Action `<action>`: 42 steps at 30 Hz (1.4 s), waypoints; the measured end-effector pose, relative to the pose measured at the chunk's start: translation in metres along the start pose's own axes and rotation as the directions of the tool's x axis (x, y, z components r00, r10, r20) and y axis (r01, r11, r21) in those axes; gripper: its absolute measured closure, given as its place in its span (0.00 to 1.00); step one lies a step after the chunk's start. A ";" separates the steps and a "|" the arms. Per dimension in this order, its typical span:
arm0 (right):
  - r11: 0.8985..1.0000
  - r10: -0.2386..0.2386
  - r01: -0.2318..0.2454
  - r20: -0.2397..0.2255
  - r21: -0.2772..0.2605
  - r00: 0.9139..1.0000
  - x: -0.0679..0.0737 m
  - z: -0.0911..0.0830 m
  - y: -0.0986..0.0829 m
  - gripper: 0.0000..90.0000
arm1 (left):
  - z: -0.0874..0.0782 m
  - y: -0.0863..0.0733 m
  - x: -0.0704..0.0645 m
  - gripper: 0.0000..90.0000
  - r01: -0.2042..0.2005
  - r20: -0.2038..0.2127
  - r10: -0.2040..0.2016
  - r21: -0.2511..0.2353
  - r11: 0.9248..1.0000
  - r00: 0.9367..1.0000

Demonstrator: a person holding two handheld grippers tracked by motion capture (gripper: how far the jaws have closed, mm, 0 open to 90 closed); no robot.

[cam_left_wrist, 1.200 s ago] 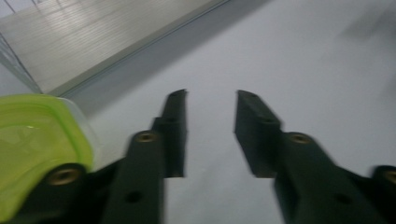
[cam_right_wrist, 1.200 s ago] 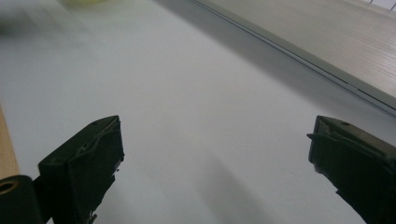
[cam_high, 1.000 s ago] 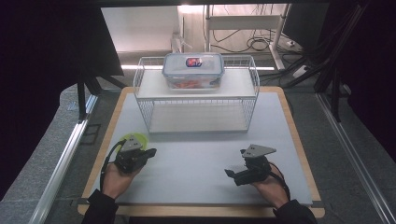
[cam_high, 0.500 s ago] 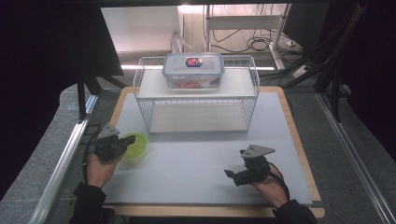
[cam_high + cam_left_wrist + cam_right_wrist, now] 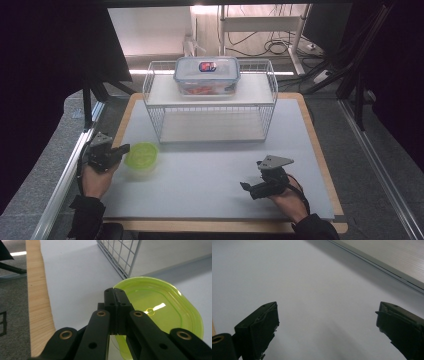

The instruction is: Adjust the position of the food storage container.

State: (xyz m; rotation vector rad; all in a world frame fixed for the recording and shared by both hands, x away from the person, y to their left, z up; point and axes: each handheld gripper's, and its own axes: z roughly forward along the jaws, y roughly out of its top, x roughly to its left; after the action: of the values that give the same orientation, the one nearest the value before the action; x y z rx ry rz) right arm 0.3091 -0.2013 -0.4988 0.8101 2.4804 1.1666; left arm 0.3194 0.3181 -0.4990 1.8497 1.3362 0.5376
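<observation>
Since the earlier frames the left claw (image 5: 119, 150) has carried the green lid (image 5: 141, 154) out toward the left edge of the counter (image 5: 210, 175), and it stays clenched on the lid's near rim (jaws pressed together in the left gripper view). That lid lies just in front of the wire rack's (image 5: 210, 107) left corner. On top of the rack sits a clear food box (image 5: 207, 75). Farther right, the right claw (image 5: 248, 188) hovers low, jaws spread wide, grasping nothing.
</observation>
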 end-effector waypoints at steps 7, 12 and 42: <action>1.000 -0.003 0.003 0.000 0.002 1.000 0.000 0.000 0.000 0.05 | 0.005 -0.002 -0.008 1.00 -0.023 -0.003 0.023 0.031 0.999 1.000; 1.000 -0.004 0.004 -0.002 0.008 1.000 0.000 0.000 0.000 0.05 | -0.001 -0.001 -0.004 1.00 -0.007 -0.026 0.006 -0.008 1.000 1.000; 1.000 -0.017 0.017 -0.001 0.018 1.000 0.002 0.001 0.000 0.05 | 0.013 -0.009 -0.012 1.00 0.018 -0.027 -0.016 0.073 0.997 1.000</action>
State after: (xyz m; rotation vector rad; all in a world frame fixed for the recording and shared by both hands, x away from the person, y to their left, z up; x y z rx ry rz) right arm 0.3082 -0.1999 -0.4999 0.7921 2.4966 1.1409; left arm 0.3187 0.3041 -0.5128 1.8949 1.4048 0.5114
